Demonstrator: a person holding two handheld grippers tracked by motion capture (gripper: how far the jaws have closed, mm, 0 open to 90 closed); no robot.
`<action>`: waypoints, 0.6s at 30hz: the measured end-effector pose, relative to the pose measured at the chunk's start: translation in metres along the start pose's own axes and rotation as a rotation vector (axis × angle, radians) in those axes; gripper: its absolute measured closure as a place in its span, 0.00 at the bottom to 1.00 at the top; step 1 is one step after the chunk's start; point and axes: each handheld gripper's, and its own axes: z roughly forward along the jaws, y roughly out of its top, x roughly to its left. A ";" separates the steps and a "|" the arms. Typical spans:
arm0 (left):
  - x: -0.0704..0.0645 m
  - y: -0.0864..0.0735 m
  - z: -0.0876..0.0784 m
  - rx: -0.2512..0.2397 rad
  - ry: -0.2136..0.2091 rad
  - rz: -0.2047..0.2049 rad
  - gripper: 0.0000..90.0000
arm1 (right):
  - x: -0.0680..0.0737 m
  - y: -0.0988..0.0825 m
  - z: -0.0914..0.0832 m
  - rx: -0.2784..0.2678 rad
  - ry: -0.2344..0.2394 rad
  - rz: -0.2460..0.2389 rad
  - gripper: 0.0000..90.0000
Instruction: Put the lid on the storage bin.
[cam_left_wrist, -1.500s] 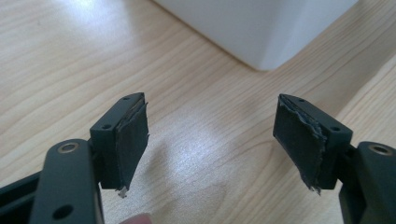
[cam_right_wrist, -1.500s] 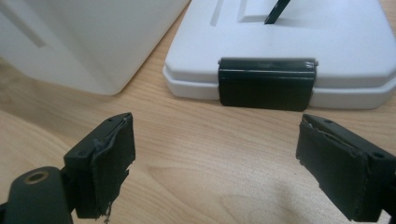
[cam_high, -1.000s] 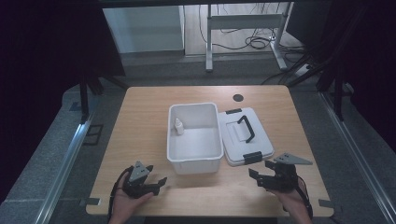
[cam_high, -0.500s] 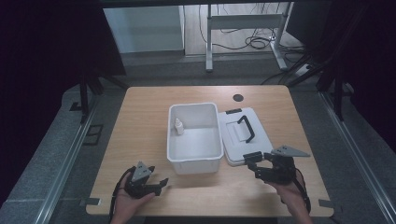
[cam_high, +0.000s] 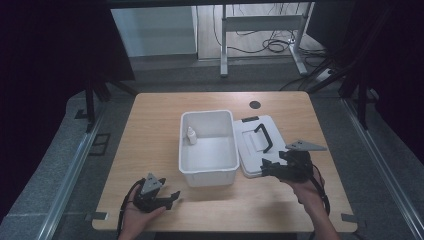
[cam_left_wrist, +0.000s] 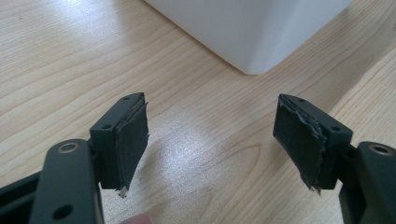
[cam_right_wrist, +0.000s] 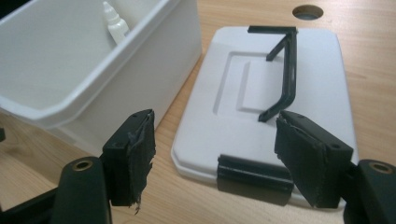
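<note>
Right gripper (cam_right_wrist: 212, 156) hovers just over the near end of the white lid (cam_right_wrist: 261, 98), its jaws apart and just now narrowing, gripping nothing; the lid's black clip (cam_right_wrist: 254, 178) lies between them. Lid lies flat on the table, touching the right side of the open white bin (cam_high: 207, 147). Left gripper (cam_left_wrist: 210, 140), released, rests near the bin's front corner. Closing off-centre could skid the lid against the bin.

No legible text or labels.
</note>
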 end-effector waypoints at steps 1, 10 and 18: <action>0.000 0.000 0.000 0.000 0.000 0.000 0.30 | 0.000 0.000 0.000 0.000 0.000 0.000 0.33; 0.000 0.000 0.001 0.000 -0.001 -0.001 0.29 | -0.006 0.028 -0.001 0.023 -0.011 -0.019 0.37; 0.003 0.000 -0.002 -0.008 0.001 -0.017 0.29 | -0.012 0.048 0.008 0.059 -0.015 -0.030 0.39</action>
